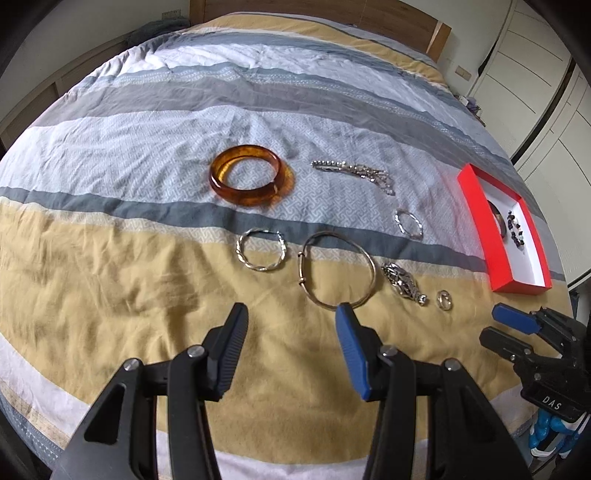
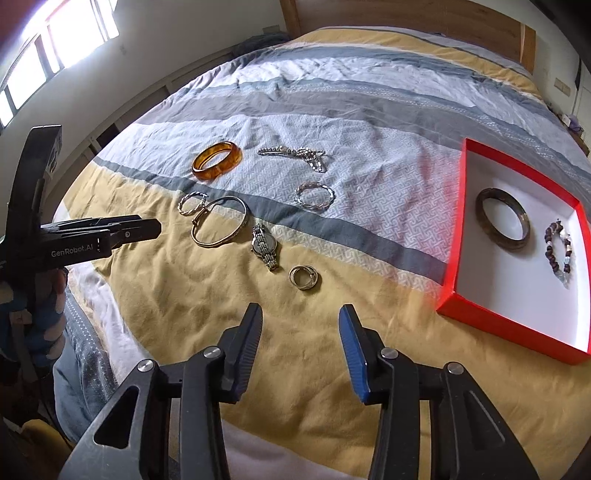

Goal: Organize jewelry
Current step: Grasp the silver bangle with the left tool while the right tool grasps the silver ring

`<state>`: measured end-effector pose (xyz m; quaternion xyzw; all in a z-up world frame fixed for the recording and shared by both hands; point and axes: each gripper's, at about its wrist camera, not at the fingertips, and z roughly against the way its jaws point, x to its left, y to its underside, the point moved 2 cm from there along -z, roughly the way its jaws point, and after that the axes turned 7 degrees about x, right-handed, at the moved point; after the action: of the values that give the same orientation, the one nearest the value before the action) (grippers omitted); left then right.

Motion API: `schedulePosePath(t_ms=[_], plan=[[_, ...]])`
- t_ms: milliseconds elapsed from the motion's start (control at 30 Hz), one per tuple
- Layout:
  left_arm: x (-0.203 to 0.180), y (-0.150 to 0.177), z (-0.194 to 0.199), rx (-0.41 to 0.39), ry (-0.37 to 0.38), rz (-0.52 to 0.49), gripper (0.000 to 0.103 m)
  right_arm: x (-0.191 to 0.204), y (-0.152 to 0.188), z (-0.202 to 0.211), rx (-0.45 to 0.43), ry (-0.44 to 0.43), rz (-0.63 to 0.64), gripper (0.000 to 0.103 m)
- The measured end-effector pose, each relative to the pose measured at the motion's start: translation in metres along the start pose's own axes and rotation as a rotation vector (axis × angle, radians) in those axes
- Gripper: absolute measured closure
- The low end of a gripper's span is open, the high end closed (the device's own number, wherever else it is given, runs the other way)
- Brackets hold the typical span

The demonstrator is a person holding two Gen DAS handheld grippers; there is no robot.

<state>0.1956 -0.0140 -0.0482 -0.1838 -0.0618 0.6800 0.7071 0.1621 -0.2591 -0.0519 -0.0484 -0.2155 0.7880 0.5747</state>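
Jewelry lies on a striped bed. An amber bangle [image 1: 249,173] [image 2: 217,160], a silver chain [image 1: 354,171] [image 2: 295,153], two twisted silver bracelets [image 1: 260,249] [image 1: 408,223], a thin wire bangle [image 1: 336,269] [image 2: 219,221], a watch [image 1: 402,282] [image 2: 264,245] and rings [image 1: 444,299] [image 2: 303,277] lie loose. A red box [image 1: 480,214] [image 2: 458,258] holds a dark bangle [image 2: 502,219] and a beaded bracelet [image 2: 557,251]. My left gripper [image 1: 291,314] is open and empty, just short of the wire bangle. My right gripper [image 2: 301,315] is open and empty, short of the rings.
The bed's wooden headboard [image 1: 332,14] is at the far end. White wardrobe doors [image 1: 535,74] stand on the right. A window [image 2: 55,40] is at the left. The right gripper also shows in the left wrist view [image 1: 495,323], near the red box's front corner.
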Motion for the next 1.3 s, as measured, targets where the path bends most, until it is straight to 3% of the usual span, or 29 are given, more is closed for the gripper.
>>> schedulePosePath(t_ms=[433,700,867,933,1067,1300], plan=[[-0.003,-0.015,-0.043,0.054,0.024,0.041,0.057,-0.006,-0.02,-0.041,0.043,-0.036,0.011,0.066],[-0.007,-0.02,-0.052,0.057,0.018,0.035,0.074,-0.009,-0.024,-0.056,0.057,-0.043,0.006,0.069],[-0.01,-0.022,-0.056,0.064,0.01,0.038,0.075,-0.008,-0.026,-0.063,0.06,-0.043,0.002,0.073],[-0.011,-0.022,-0.058,0.067,0.003,0.035,0.077,-0.008,-0.026,-0.065,0.061,-0.044,0.003,0.081],[-0.016,-0.023,-0.057,0.068,-0.005,0.018,0.092,-0.007,-0.025,-0.065,0.058,-0.041,0.011,0.082],[-0.024,-0.022,-0.042,0.033,-0.013,0.0,0.097,-0.005,-0.019,-0.048,0.032,-0.04,0.015,0.084]])
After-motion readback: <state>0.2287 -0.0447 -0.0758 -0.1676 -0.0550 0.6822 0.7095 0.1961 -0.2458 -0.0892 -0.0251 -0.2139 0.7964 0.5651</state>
